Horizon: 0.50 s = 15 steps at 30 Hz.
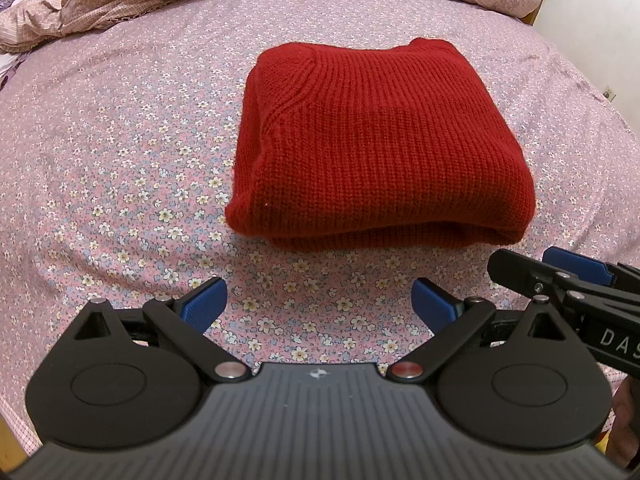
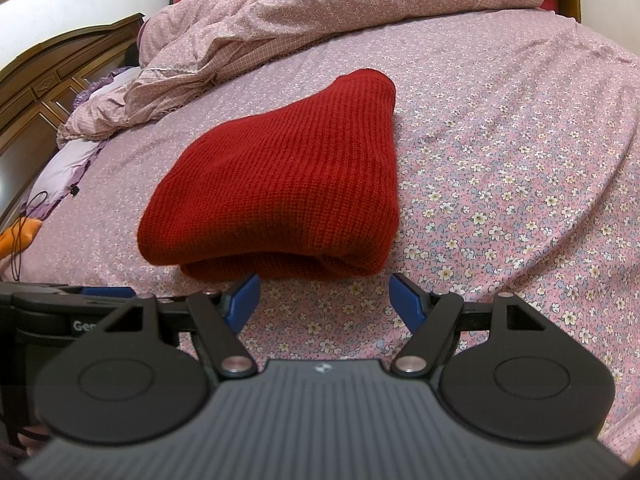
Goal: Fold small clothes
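On the bed, the red knitted sweater (image 1: 380, 140) is lying as a compact folded bundle on the floral bedsheet (image 1: 120, 180), its rounded fold edge facing both grippers and its layers stacked evenly, which suggests the folding of this garment is finished or nearly so. The left gripper (image 1: 320, 300) is hovering just short of that near edge with its blue pads spread wide apart and nothing between them, only sheet showing in the gap. The right gripper (image 2: 324, 292) is sitting beside it, likewise standing open and empty, its pads close to the sweater's front fold but not touching it. Both are pointing down toward the bundle from the same side, probably because that is where the last fold was released. A rumpled pink quilt (image 2: 320, 12) is lying heaped along the far side of the bed, well apart from the sweater, leaving the flat middle free as a working surface. A wooden headboard (image 2: 52, 72) is showing at the left in the right wrist view.
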Available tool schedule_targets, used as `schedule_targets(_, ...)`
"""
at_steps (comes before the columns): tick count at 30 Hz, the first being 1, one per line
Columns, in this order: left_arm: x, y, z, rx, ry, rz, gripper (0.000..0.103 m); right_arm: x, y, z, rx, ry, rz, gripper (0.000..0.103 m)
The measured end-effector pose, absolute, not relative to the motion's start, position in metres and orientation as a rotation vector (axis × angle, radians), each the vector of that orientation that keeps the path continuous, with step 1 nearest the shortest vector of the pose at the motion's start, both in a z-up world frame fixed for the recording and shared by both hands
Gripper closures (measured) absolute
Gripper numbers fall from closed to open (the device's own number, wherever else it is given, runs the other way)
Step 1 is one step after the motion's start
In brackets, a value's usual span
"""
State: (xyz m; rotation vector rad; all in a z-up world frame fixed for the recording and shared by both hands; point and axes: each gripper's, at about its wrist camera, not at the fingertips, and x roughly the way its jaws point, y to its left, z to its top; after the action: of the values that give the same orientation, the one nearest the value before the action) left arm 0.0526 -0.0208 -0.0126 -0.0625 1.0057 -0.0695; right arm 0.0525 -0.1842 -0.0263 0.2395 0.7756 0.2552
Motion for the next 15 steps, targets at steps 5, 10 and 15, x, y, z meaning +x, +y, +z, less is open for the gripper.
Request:
schedule_targets(5, 0.0526, -0.0207, -0.0123, -0.062, 1.005, -0.069, 0.003, 0.0521, -0.1841, -0.0263, 0.240, 0.776, 0.256, 0.030)
schedule_targets(10, 0.0527, -0.0207, -0.0120, -0.062, 1.006, -0.070, 0.003, 0.0523, -0.1843, -0.0264, 0.240, 0.776, 0.255, 0.030)
schedule_targets(15, 0.0516, -0.0207, -0.0127, -0.059, 1.006, -0.069, 0.003, 0.0522, -0.1844, -0.0263, 0.240, 0.776, 0.256, 0.030)
